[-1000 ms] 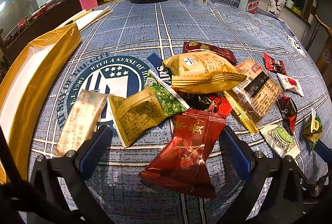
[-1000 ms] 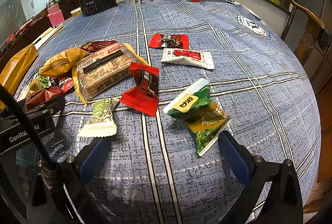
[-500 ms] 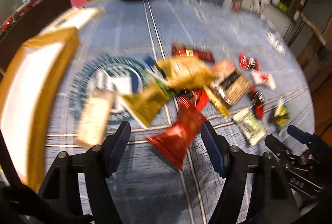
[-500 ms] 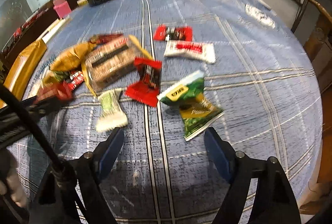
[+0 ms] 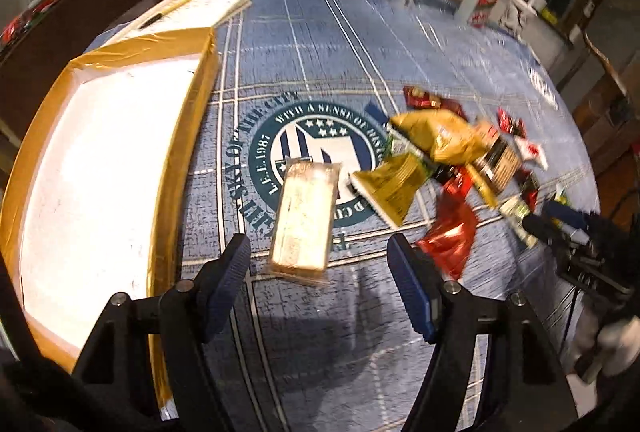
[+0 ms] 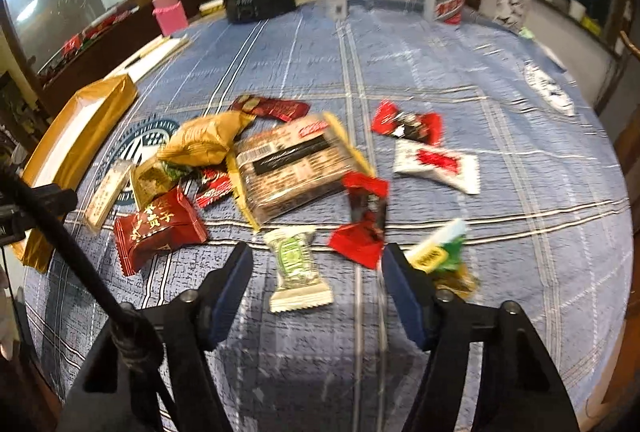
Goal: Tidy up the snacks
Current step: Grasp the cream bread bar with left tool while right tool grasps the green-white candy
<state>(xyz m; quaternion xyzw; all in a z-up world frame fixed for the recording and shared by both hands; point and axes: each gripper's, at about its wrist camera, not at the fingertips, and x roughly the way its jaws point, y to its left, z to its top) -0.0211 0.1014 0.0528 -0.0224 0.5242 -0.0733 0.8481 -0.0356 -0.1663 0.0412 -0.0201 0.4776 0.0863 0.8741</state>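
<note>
The snacks lay loose on the blue cloth (image 6: 440, 71). A pale bar (image 5: 305, 218) lay just ahead of the left gripper (image 5: 320, 272), whose jaws stood wide apart and held nothing. Right of the bar were a yellow-green pack (image 5: 394, 185), a gold bag (image 5: 438, 137) and a red pack (image 5: 452, 236). The box (image 5: 100, 159) sat to the left. The right gripper (image 6: 316, 280), also wide and empty, had a green-white sweet (image 6: 298, 268) lying between its fingers, with a red wrapper (image 6: 364, 220) beyond.
</note>
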